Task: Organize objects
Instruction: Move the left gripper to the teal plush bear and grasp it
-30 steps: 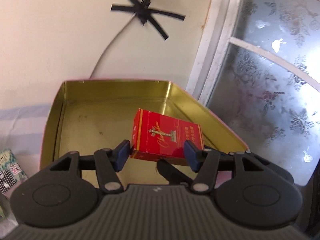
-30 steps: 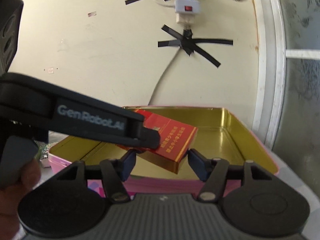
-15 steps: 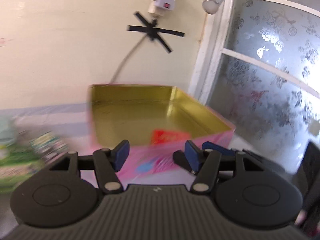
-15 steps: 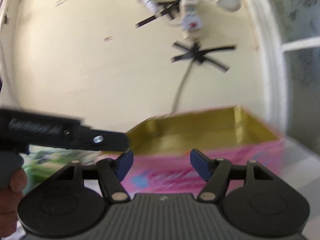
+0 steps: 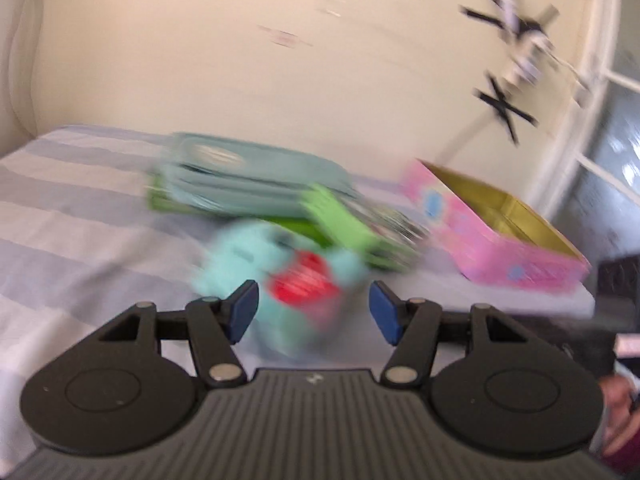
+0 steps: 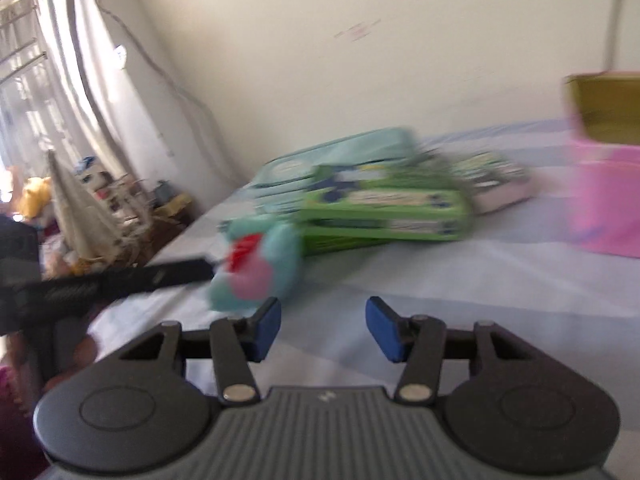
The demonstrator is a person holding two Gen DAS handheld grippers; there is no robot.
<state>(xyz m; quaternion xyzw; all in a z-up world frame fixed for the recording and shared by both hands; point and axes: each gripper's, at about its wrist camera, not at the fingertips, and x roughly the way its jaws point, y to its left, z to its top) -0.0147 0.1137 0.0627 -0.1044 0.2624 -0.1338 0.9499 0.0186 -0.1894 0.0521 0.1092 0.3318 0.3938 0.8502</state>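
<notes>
A pale striped cloth (image 5: 72, 216) covers the surface beneath a cream wall (image 5: 240, 60), where black tape crosses (image 5: 506, 110) hold a blurred power strip (image 5: 520, 56) at two o'clock, while a light curtain (image 6: 76, 80) hangs over cluttered shelves (image 6: 100, 200) at nine o'clock.

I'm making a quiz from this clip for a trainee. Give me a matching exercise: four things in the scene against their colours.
Things:
1. plush toy
2. open tin, outside
3. flat packs beside the toy
4. pads on the left gripper fingers

Colours:
A. pink
B. blue
C. turquoise with a red patch
D. green

Pairs: 1-C, 2-A, 3-D, 4-B
</notes>
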